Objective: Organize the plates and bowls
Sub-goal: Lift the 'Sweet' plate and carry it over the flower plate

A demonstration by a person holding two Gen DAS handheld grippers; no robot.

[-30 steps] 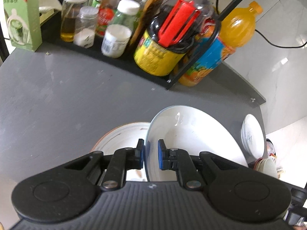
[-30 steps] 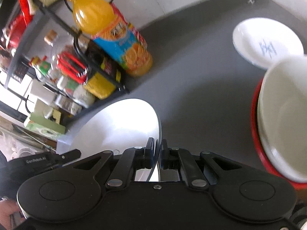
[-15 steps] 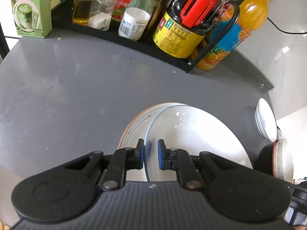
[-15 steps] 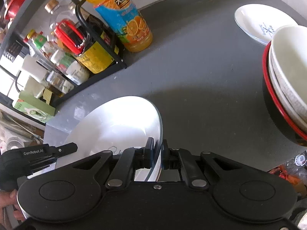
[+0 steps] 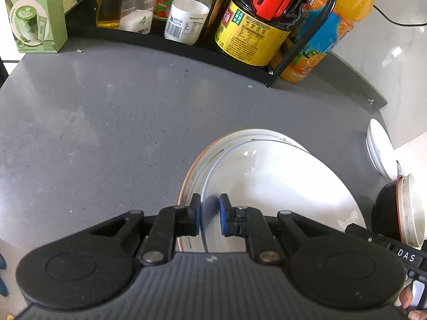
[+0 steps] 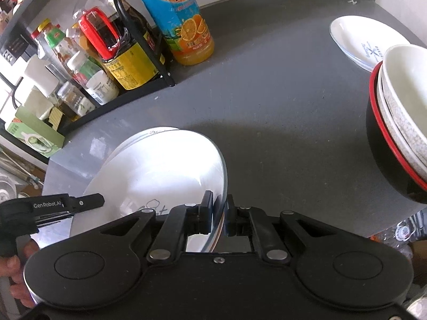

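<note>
A white plate (image 5: 280,192) lies almost flat on top of an orange-rimmed plate (image 5: 213,149) on the grey counter. My left gripper (image 5: 209,205) is shut on the white plate's near-left rim, and the thin edge runs between the blue pads. In the right wrist view the same white plate (image 6: 160,170) covers the lower plate (image 6: 149,133), of which only a far sliver shows. My right gripper (image 6: 218,208) is shut on the opposite rim. The left gripper's body (image 6: 66,202) shows across the plate, with a hand behind it.
A stack of bowls (image 6: 395,133), white ones nested in a black, red-rimmed one, stands at the right. Behind it lies a small white plate (image 6: 365,40). A black rack of bottles (image 5: 240,13), an orange juice bottle (image 6: 184,21) and a green box (image 5: 34,13) line the back edge.
The white plate has swung from a steep tilt to nearly flat and come down over the orange-rimmed plate. Both grippers lowered with it and kept their hold.
</note>
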